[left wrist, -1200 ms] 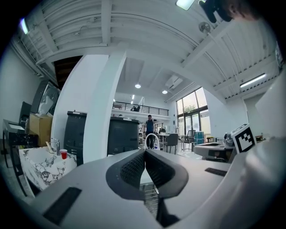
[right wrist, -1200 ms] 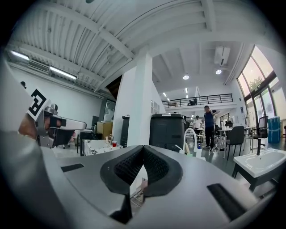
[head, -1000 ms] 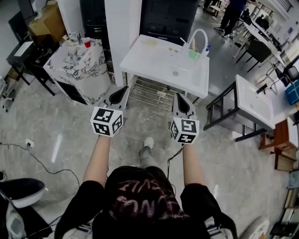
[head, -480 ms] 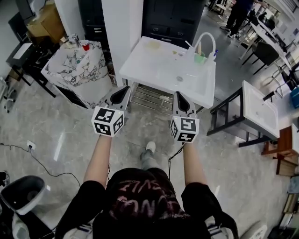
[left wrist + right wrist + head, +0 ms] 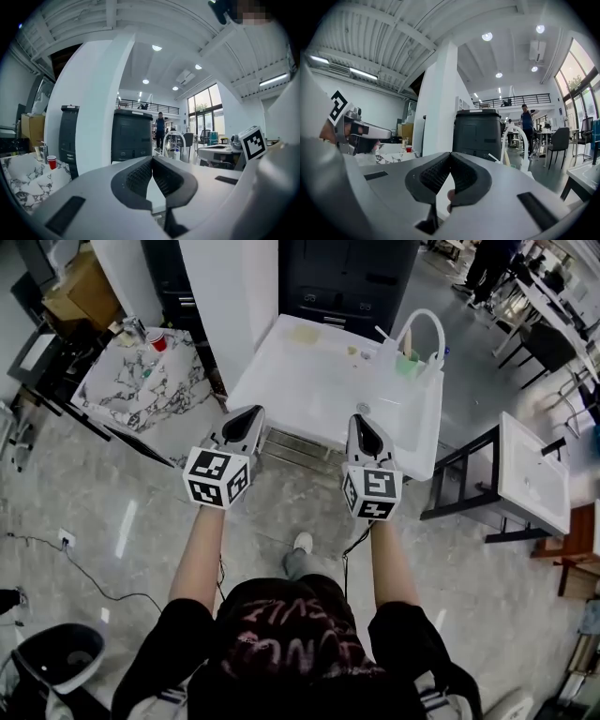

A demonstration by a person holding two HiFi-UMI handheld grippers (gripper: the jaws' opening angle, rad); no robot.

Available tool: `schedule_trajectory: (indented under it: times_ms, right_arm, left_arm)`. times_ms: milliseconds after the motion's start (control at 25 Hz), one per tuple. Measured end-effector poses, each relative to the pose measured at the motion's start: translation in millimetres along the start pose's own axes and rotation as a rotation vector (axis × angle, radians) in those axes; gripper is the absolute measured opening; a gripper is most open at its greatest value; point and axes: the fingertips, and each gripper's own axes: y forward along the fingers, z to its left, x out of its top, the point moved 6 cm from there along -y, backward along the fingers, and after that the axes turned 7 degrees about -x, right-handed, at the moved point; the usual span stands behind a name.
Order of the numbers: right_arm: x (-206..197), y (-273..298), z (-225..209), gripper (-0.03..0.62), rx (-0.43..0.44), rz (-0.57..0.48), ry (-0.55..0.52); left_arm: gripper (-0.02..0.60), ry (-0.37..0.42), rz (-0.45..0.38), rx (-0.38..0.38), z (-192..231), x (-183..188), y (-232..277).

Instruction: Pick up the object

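Entry: pick-up, not begun. 2 grippers, left gripper [image 5: 251, 414] and right gripper [image 5: 359, 420], each with jaws pressed together on nothing, tips at the near edge of the white surface [image 5: 309, 381].
Object: not singled out. Small pieces and a green cup [image 5: 405, 362] lie at the far end by the arched faucet [image 5: 422, 326].
Outstanding: reach, grasp, lift.
Room: open top ahead; pillar [image 5: 230, 306] and marbled surface [image 5: 131, 390] to the left, 1 side stand [image 5: 534, 465] to the right.

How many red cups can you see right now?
1. The red cup stands on the marble-patterned counter, left of the white sink; more could be hidden elsewhere.
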Motion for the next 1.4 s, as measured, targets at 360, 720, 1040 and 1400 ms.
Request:
schedule_trajectory:
  times_ms: [360, 720, 1040, 1400]
  right_arm:
    - [-1.4, 81.0, -52.8, 0.015, 0.008, 0.027, 0.013]
    - [4.5, 126.7, -69.7, 0.015, 0.032, 0.020, 0.008]
    - [5.8, 156.7, -74.2, 0.015, 0.024, 0.022, 0.002]
    - [0.5, 226.1, -84.7, 0.015, -0.012, 0.047, -0.002]
  left_arm:
    - [0.016, 0.003, 0.035, 0.010, 21.7, 13.7, 95.1]
    - [0.017, 0.015, 0.037, 0.025, 41.2, 28.1, 135.7]
    - [0.017, 0.017, 0.022, 0.002, 62.7, 33.8, 166.8]
    - [0.017, -0.009, 0.041, -0.043, 114.1, 26.9, 234.0]
